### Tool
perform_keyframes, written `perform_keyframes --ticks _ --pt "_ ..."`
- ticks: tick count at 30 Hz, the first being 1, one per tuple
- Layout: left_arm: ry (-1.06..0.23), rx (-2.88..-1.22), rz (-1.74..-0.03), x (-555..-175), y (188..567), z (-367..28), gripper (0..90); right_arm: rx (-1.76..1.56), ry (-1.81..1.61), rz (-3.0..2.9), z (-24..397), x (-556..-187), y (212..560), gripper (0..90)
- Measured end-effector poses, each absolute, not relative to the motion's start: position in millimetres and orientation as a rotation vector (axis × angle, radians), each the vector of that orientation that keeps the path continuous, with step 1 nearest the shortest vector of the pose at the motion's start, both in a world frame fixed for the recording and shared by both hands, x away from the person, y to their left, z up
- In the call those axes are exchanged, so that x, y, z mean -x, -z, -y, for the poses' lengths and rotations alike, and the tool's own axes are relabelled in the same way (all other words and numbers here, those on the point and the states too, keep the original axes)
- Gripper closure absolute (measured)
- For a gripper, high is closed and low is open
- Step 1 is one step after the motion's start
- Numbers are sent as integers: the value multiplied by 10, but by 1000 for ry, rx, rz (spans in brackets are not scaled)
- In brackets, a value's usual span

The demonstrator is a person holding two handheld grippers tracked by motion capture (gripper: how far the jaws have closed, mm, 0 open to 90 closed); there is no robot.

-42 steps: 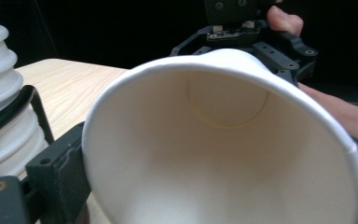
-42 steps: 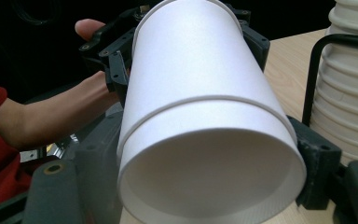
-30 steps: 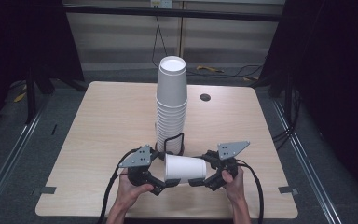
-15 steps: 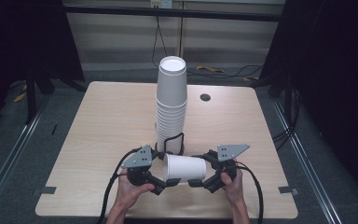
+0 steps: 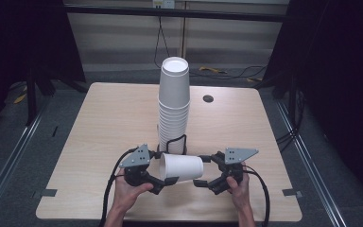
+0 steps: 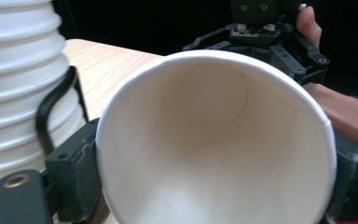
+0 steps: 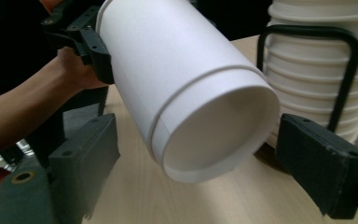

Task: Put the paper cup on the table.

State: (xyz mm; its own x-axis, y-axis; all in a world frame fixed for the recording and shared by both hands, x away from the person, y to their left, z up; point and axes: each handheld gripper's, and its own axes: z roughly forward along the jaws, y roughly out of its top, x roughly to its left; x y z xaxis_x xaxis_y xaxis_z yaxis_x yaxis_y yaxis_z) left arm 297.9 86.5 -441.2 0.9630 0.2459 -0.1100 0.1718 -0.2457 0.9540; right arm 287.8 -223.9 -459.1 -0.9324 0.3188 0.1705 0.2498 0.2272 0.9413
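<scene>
The paper cup [image 5: 181,167] lies on its side above the near middle of the table [image 5: 99,123], mouth to the left, base to the right, held between the two grippers. The left gripper [image 5: 163,182] has just been closing its jaws and now clamps the cup's rim end from both sides. The right gripper [image 5: 201,182] stands open around the base end, with gaps showing between its pads [image 7: 324,161] and the cup wall. Just beyond, a tall stack of cups [image 5: 173,106] stands upright inside a black wire holder [image 5: 172,144].
</scene>
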Motion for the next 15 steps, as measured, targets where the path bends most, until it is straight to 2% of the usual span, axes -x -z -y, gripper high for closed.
perform_keyframes --ticks 15 --pt "-92 -1871 -354 -3021 4357 -1056 119 -745 -1817 -2247 2457 -2782 4652 134"
